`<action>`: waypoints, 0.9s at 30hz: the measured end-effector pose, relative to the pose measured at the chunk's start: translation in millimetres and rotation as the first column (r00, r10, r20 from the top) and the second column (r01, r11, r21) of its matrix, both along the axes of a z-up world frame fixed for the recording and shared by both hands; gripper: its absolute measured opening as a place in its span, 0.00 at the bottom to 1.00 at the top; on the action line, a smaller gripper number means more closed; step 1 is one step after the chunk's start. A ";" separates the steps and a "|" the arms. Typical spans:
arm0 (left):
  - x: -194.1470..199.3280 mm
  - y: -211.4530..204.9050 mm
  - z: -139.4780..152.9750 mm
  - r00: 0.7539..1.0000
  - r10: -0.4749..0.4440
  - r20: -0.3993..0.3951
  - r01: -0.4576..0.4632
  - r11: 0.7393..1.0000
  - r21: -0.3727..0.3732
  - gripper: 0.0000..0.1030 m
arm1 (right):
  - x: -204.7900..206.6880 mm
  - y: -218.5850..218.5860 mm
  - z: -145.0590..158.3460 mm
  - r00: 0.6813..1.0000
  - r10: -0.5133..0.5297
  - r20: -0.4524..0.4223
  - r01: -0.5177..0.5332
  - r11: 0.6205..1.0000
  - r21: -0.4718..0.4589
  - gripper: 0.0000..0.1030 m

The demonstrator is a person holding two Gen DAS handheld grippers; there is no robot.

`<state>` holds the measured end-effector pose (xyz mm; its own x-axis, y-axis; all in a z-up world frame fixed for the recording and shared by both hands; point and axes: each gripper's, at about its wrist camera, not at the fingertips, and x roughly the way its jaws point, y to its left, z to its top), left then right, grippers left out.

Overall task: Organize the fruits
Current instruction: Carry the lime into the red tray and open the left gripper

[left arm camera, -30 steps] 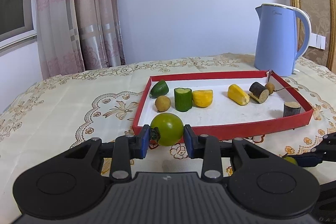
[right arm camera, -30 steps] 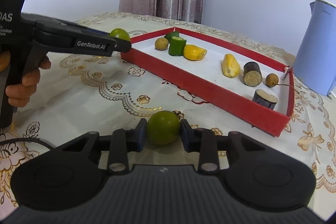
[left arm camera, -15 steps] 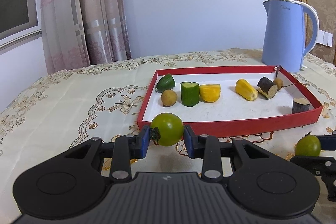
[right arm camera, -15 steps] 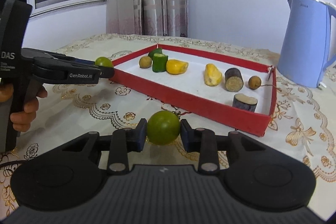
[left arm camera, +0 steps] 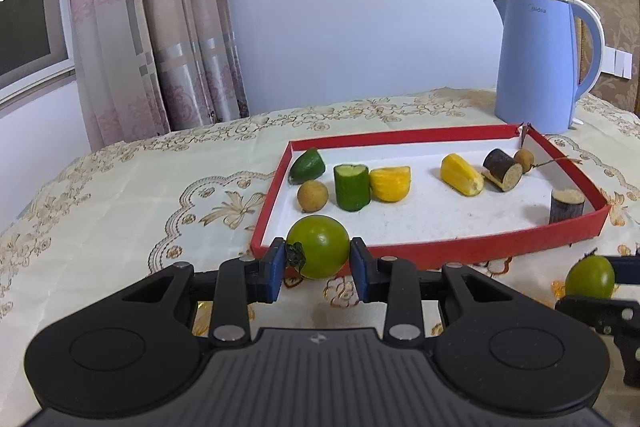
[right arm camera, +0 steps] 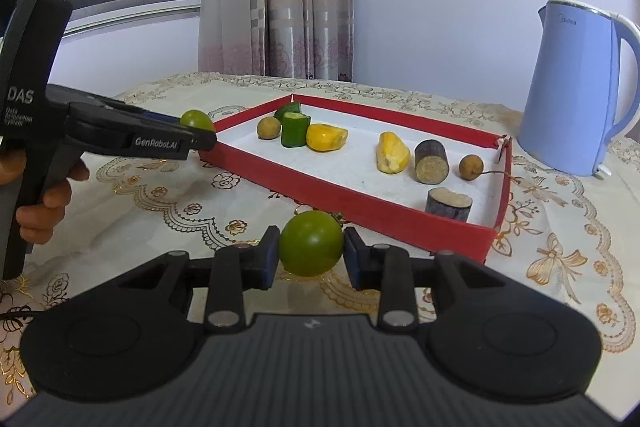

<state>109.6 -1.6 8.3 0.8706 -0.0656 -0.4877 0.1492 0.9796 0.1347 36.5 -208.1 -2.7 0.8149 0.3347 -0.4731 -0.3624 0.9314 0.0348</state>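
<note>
My left gripper (left arm camera: 318, 265) is shut on a green tomato (left arm camera: 318, 245) with a dark calyx, held above the near left corner of the red tray (left arm camera: 460, 251). My right gripper (right arm camera: 310, 257) is shut on a second green tomato (right arm camera: 311, 242), held above the tablecloth just in front of the tray's (right arm camera: 360, 205) near rim. The tray holds a cucumber piece (left arm camera: 351, 187), a green fruit wedge (left arm camera: 307, 165), two longans, yellow pieces (left arm camera: 390, 183) and dark sugarcane chunks (left arm camera: 503, 175). The left gripper and its tomato (right arm camera: 197, 119) also show in the right wrist view.
A blue electric kettle (left arm camera: 540, 67) stands behind the tray's far right corner. The table has a cream embroidered cloth (left arm camera: 120, 195). Pink curtains (left arm camera: 152, 27) and a window are behind on the left. A hand (right arm camera: 40, 203) holds the left gripper.
Both grippers have risen and tilted up with their tomatoes, so the tray sits lower and farther in each view. The right gripper's tomato is now higher at the left view's right edge.
</note>
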 end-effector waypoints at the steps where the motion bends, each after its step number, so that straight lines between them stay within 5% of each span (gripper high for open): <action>1: 2.3 -2.6 2.7 1.000 -0.004 0.000 0.004 1.000 0.004 0.32 | -0.3 -0.6 0.1 1.000 0.000 0.001 0.000 1.000 0.005 0.31; 27: 90.5 -75.9 11.7 0.997 -0.044 -0.056 0.050 0.993 0.107 0.33 | -2.0 -7.4 -0.3 1.000 0.009 0.009 -0.009 1.000 0.025 0.31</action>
<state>200.1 -77.5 20.0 0.8405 -0.0500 -0.5395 0.2047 0.9513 0.2307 34.5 -215.4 -3.0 0.8160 0.3539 -0.4570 -0.3713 0.9269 0.0548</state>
